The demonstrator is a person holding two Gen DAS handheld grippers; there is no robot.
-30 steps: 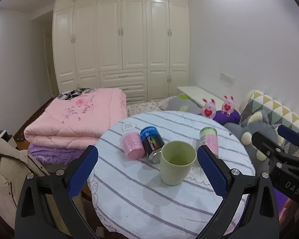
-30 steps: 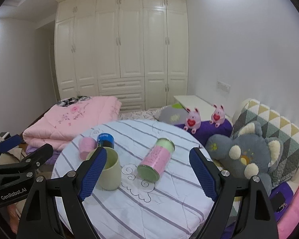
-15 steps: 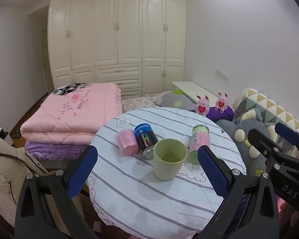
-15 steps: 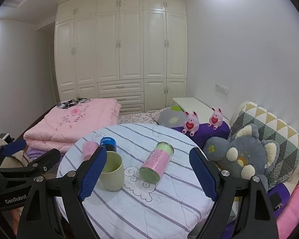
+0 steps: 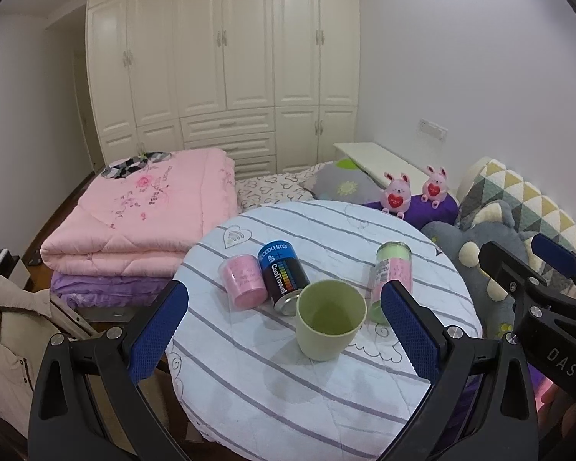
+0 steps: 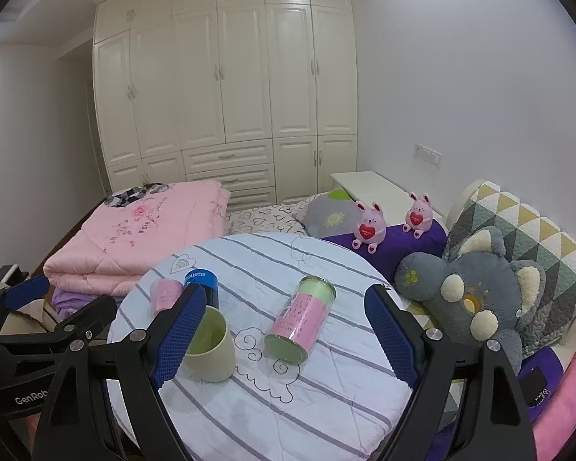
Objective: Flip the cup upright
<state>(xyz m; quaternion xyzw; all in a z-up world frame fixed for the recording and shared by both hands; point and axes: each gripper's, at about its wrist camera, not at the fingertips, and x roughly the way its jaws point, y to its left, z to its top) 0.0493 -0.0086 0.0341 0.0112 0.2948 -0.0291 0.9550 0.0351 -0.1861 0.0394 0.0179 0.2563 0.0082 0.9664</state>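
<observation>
Both grippers — left gripper [image 5: 284, 330] and right gripper [image 6: 286, 332] — hang wide open and empty above the surface [image 5: 326, 395], where the green cup [image 5: 330, 324] stands mouth-up; a careless sweep could tip it against the dark can [image 5: 282, 276] at its 11 o'clock.

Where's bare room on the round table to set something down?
The near striped cloth, in front of the upright green cup, and the far edge by the heart print. The middle is crowded: pink cup, blue can, pink-green canister lying down.
</observation>
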